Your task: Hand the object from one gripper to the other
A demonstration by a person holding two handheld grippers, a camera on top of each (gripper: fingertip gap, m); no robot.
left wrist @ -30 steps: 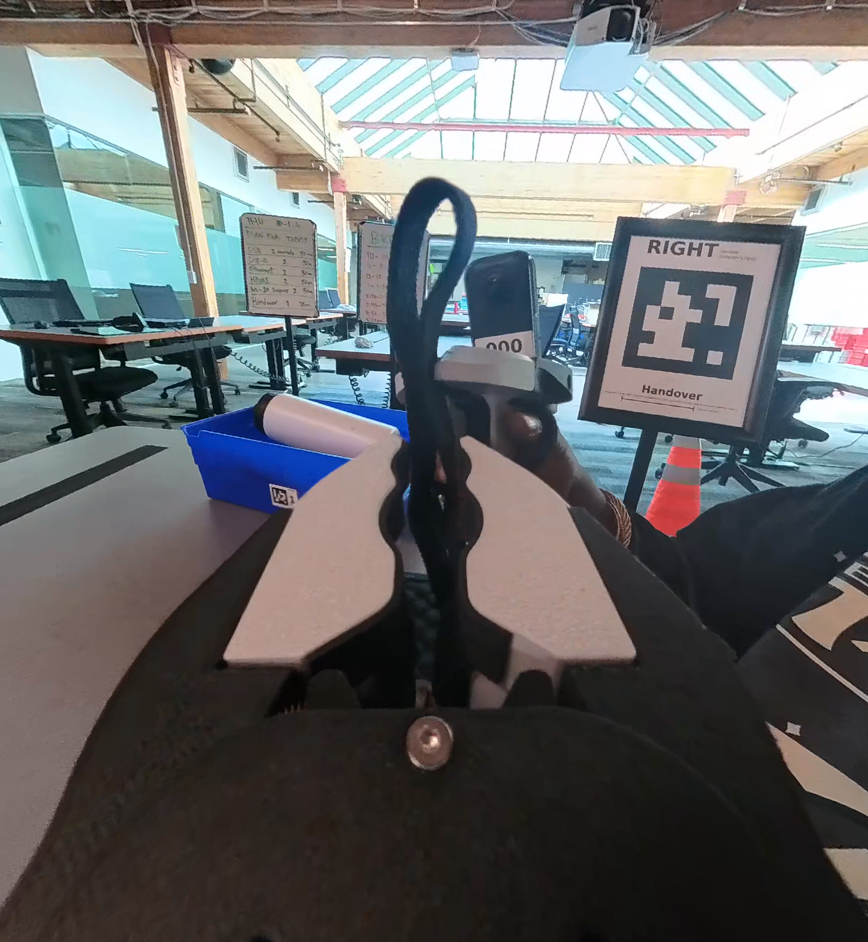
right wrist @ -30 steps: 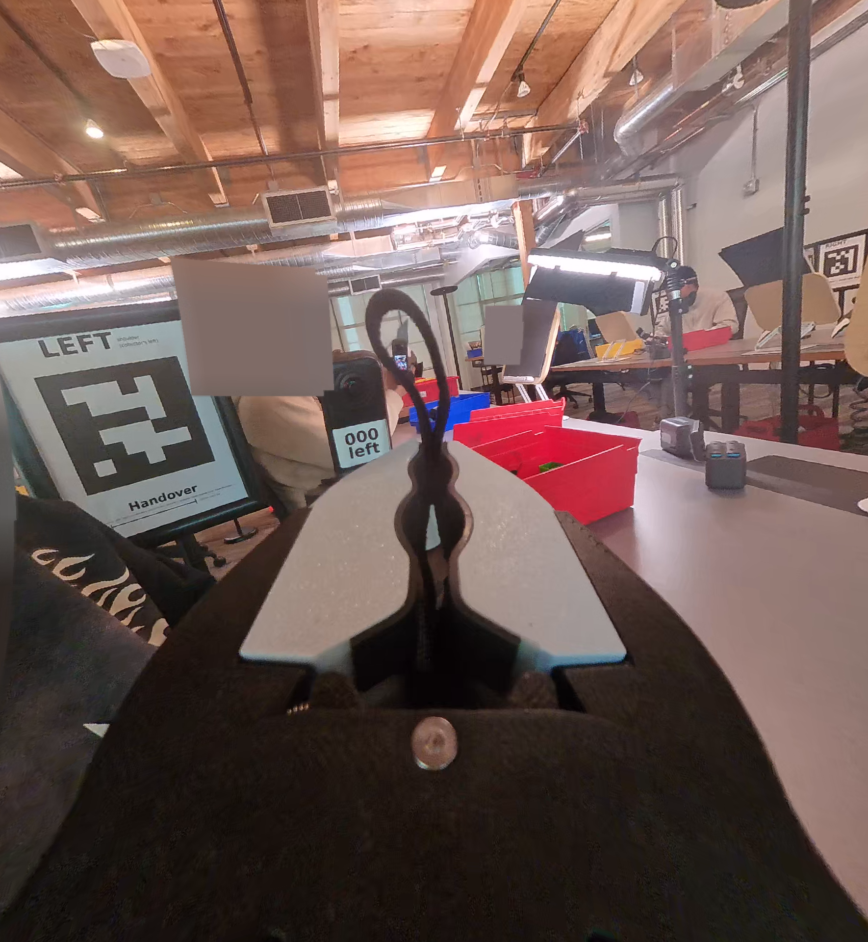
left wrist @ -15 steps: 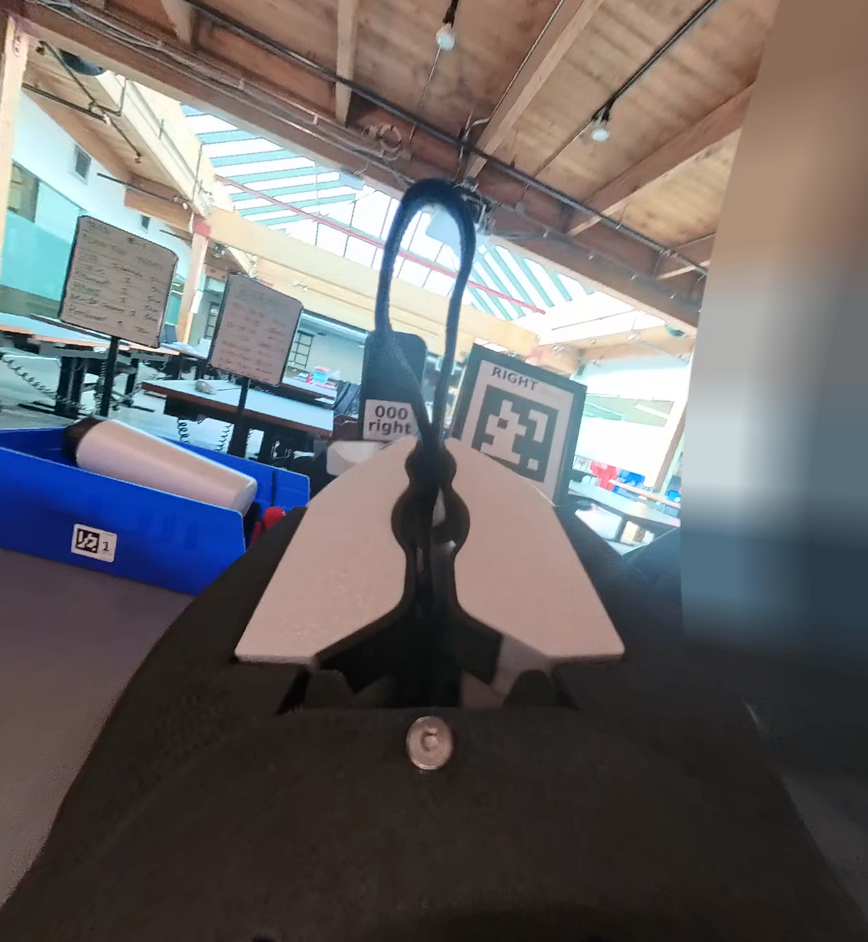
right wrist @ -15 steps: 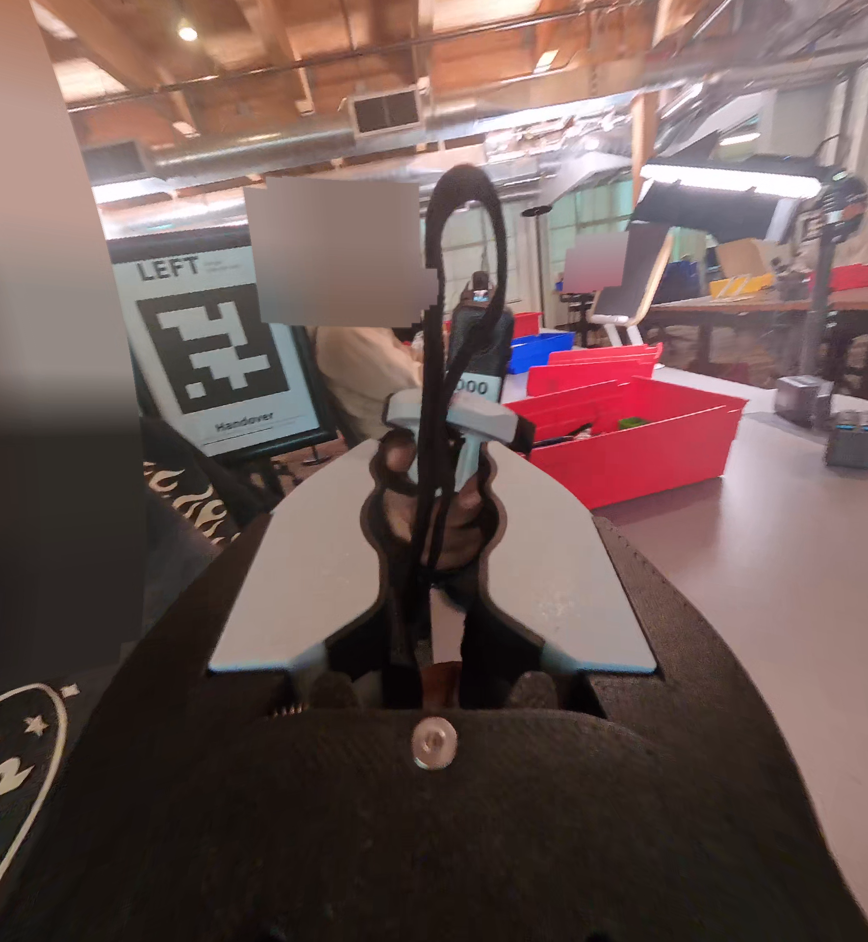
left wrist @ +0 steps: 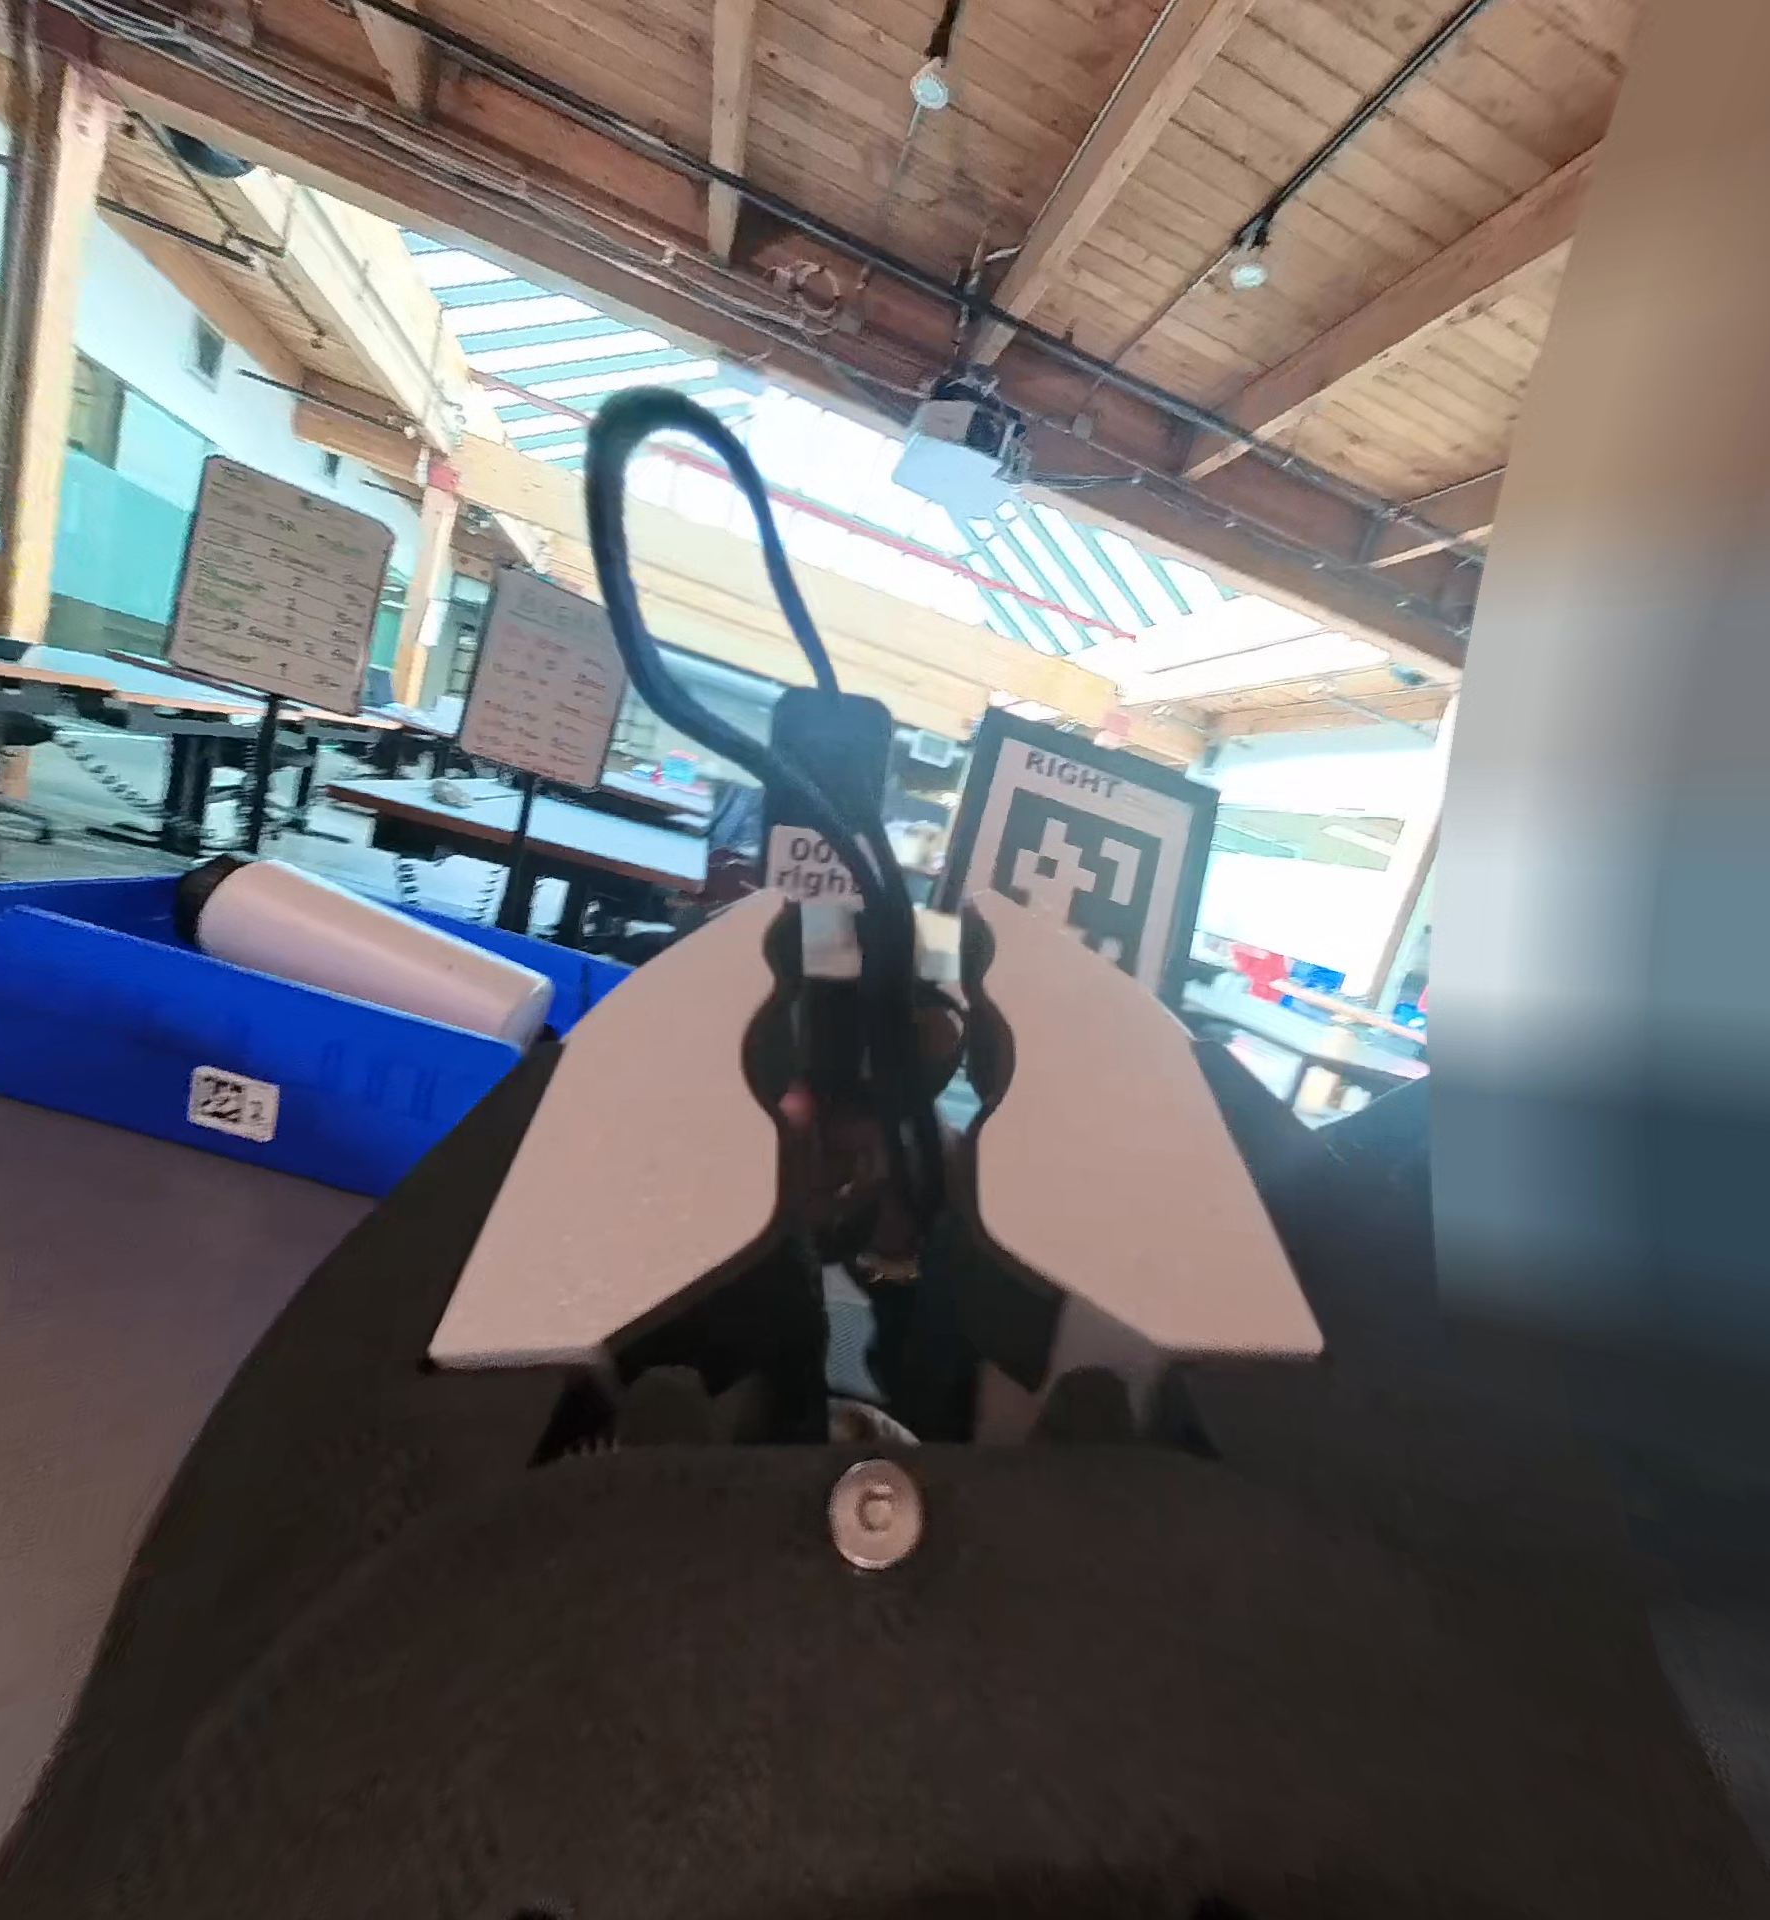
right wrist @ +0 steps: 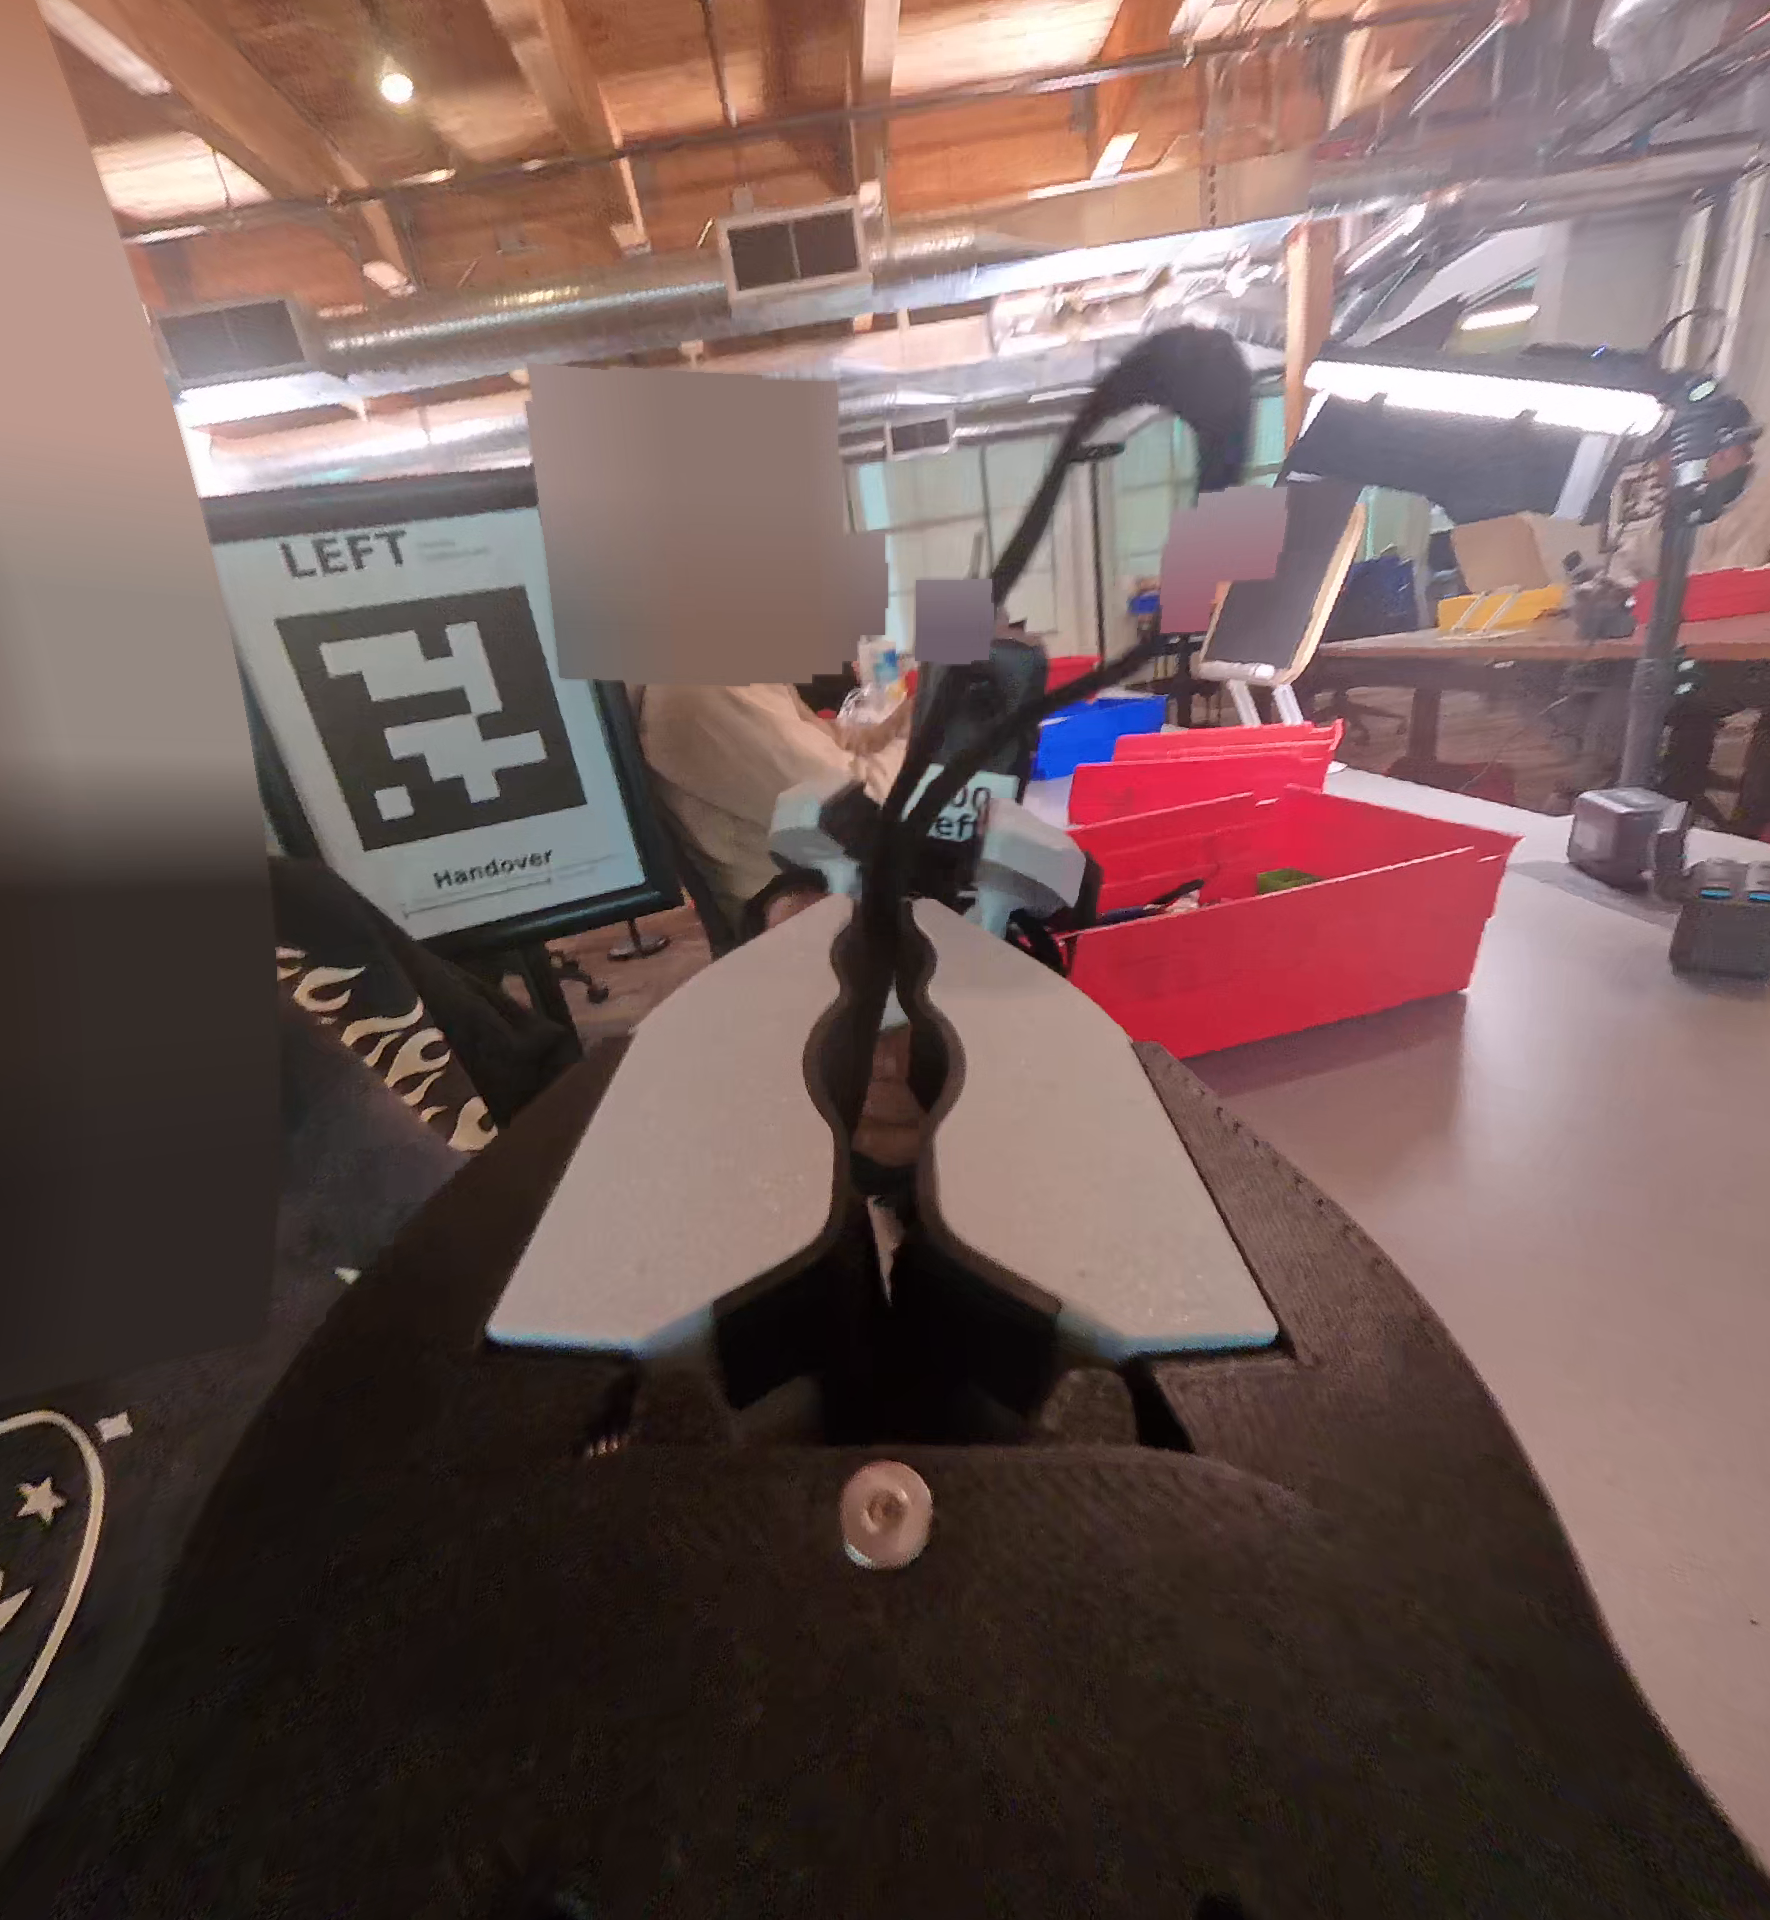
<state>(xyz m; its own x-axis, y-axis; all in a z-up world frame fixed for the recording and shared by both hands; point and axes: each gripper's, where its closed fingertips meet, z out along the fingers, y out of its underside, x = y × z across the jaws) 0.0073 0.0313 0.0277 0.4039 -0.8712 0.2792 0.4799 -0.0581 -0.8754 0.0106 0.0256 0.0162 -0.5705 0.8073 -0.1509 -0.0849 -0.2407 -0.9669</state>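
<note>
1. Left wrist view: my left hand-held gripper [left wrist: 876, 935] has its two grey fingers [left wrist: 652, 1122] spread a little apart, with a clear gap at the tips.
2. The black cord loop [left wrist: 652, 540] rises through that gap and arches up to the left. It passes between my fingers, but they do not seem to press it; the motion blur makes me hedge on that.
3. Just past my tips I see the right hand-held gripper [left wrist: 876, 940] facing me, its pale tips on either side of the cord.
4. On the counter [left wrist: 81, 1299] to the left sits a blue bin [left wrist: 133, 1039] with a white bottle [left wrist: 361, 951] lying in it.
5. Right wrist view: my right hand-held gripper [right wrist: 886, 914] is closed down to a thin slit, pinching the cord loop [right wrist: 1187, 405], which sweeps up and to the right.
6. The left hand-held gripper [right wrist: 922, 862] sits just beyond my tips, the cord running across it.
7. A red bin [right wrist: 1276, 935] stands on the counter [right wrist: 1535, 1195] at right.
</note>
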